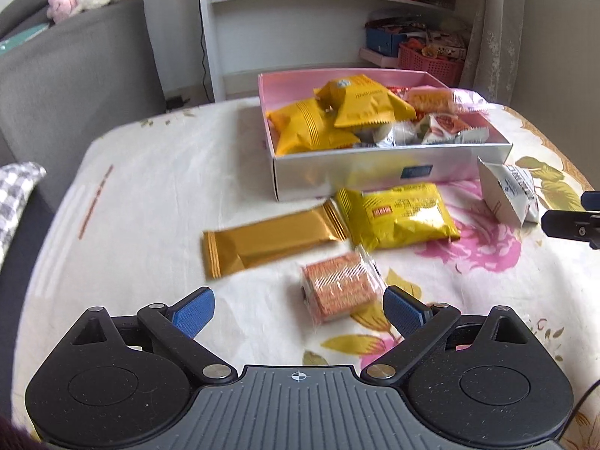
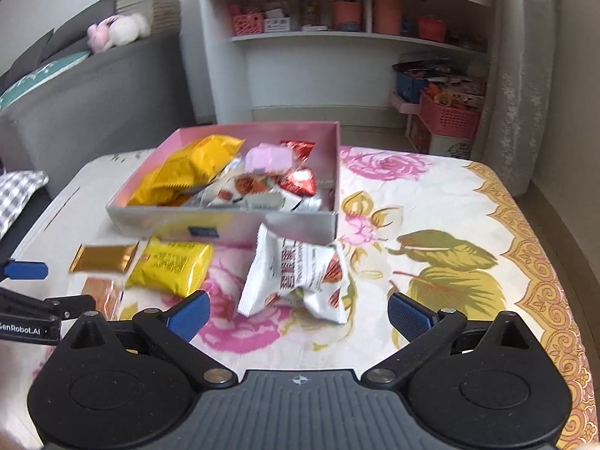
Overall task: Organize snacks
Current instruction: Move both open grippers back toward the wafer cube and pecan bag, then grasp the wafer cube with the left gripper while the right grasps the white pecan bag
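Four snacks lie loose on the flowery table cloth [image 2: 431, 195], all just in front of the box [image 1: 337, 172]. One is a long gold bar [image 1: 273, 238]. One is a puffy yellow packet [image 1: 397, 217], touching the end of the gold bar. One is a small clear pack of orange crackers [image 1: 339, 288]. One is a white bag with red pictures [image 2: 300, 277], and it leans against the front of the box.

The box is silver outside and pink inside. It holds a pile of snacks: three yellow packets, a few white ones, a pink one and some shiny red ones. The pile is too jumbled to count the small ones.

There are two grippers. The left gripper [image 1: 298, 309] is spread wide and holds nothing; the cracker pack sits just ahead, between its blue fingers [image 1: 193, 311]. The right gripper [image 2: 298, 313] is spread wide too and empty, with the white bag near it.
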A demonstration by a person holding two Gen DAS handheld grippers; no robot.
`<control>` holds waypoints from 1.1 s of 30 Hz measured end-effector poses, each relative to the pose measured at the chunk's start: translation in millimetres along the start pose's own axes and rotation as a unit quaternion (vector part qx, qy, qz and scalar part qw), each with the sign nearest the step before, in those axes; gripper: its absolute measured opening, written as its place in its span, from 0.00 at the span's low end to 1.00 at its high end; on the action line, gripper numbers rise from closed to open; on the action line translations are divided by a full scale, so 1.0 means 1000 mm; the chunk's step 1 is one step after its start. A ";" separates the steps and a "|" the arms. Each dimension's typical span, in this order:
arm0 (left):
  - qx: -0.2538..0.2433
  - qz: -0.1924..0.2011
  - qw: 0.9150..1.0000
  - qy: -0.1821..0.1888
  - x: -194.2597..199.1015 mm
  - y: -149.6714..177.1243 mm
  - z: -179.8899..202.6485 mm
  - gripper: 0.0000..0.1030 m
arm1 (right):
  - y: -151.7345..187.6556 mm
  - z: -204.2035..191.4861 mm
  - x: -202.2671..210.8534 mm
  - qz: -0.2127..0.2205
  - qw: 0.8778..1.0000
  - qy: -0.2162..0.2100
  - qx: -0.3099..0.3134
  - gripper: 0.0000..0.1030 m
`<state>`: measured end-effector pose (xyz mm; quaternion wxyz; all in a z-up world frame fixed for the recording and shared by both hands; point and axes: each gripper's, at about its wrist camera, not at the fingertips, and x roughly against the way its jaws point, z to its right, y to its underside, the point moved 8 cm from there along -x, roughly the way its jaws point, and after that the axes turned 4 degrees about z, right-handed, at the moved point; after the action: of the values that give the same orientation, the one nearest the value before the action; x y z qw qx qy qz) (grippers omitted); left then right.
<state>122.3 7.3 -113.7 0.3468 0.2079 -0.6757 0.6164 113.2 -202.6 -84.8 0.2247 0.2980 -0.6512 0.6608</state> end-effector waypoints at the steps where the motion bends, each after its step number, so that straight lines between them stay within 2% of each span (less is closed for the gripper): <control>1: 0.003 -0.001 1.000 0.004 -0.001 0.002 0.001 0.95 | 0.003 0.000 -0.001 -0.001 1.000 -0.004 0.000 0.92; 5: 0.028 0.002 0.999 0.045 -0.003 0.008 0.010 0.95 | 0.012 0.005 -0.010 -0.004 1.000 -0.018 -0.024 0.93; 7: 0.042 -0.002 0.998 0.053 -0.007 0.012 0.014 0.95 | 0.017 0.010 -0.017 -0.011 0.999 -0.022 -0.045 0.93; 13: 0.018 0.021 0.999 0.035 -0.011 0.014 0.026 0.95 | 0.025 0.028 -0.038 -0.024 0.997 -0.011 -0.068 0.93; 18: -0.001 0.035 0.999 0.008 -0.015 0.014 0.033 0.95 | 0.023 0.025 -0.045 -0.014 0.999 -0.017 -0.037 0.93; 22: 0.011 0.034 0.999 0.016 -0.016 0.010 0.036 0.94 | 0.020 0.019 -0.047 -0.010 0.999 -0.035 -0.035 0.93; 29: 0.016 0.036 0.999 0.025 -0.018 0.007 0.037 0.92 | 0.014 -0.002 -0.049 -0.019 0.995 -0.093 -0.031 0.93; 33: 0.023 0.039 0.999 0.026 -0.018 0.005 0.034 0.87 | 0.009 -0.009 -0.052 -0.022 0.994 -0.100 -0.043 0.93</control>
<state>124.2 -27.8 -130.1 0.3354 0.1735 -0.6596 0.6499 143.8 -189.7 -126.4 0.1859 0.3672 -0.6916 0.5936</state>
